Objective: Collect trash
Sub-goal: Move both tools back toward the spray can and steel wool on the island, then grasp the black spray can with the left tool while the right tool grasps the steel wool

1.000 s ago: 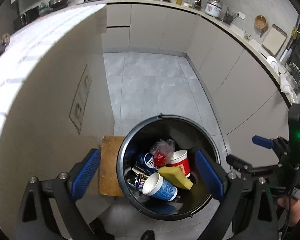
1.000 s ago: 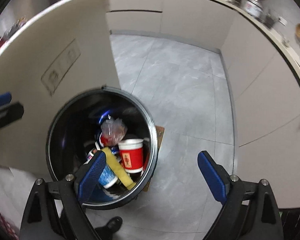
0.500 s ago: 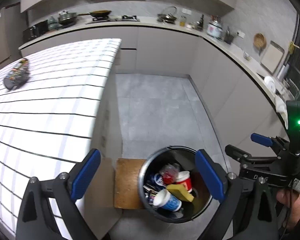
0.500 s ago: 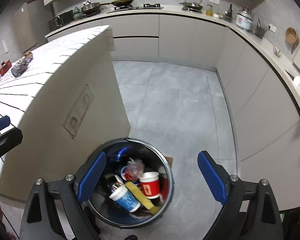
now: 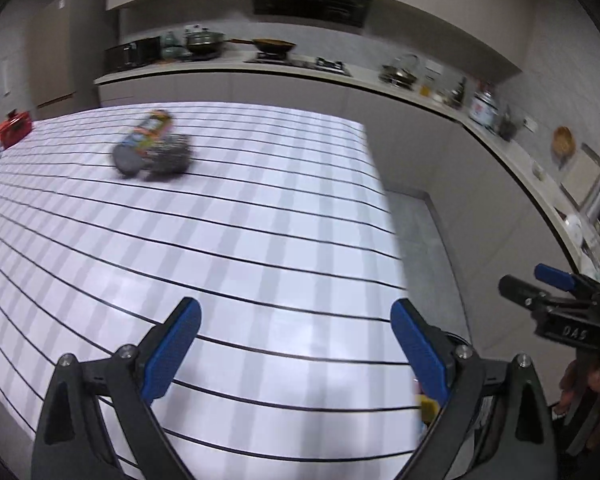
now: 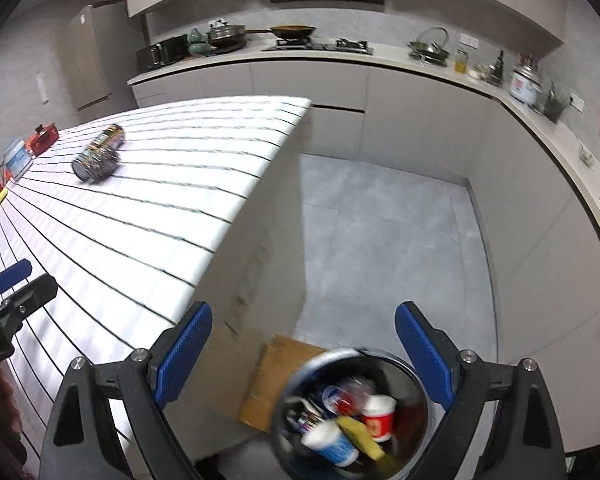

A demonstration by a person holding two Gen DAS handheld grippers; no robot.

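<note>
Now both views have swung up from the trash bin (image 6: pixel 352 412) to the striped desk (image 5: pixel 260 240). Left gripper (image 5: pixel 296 344) and right gripper (image 6: pixel 304 344) are both released and empty. A can (image 5: pixel 152 148) lies on its side on the desk, well beyond the bin: likely next pickup.

White surface (image 5: pixel 260 240) with thin black lines; beside it, a black bin (image 6: pixel 420 392); blue-padded tongs (image 6: pixel 304 354); grey floor (image 6: pixel 380 240).
</note>
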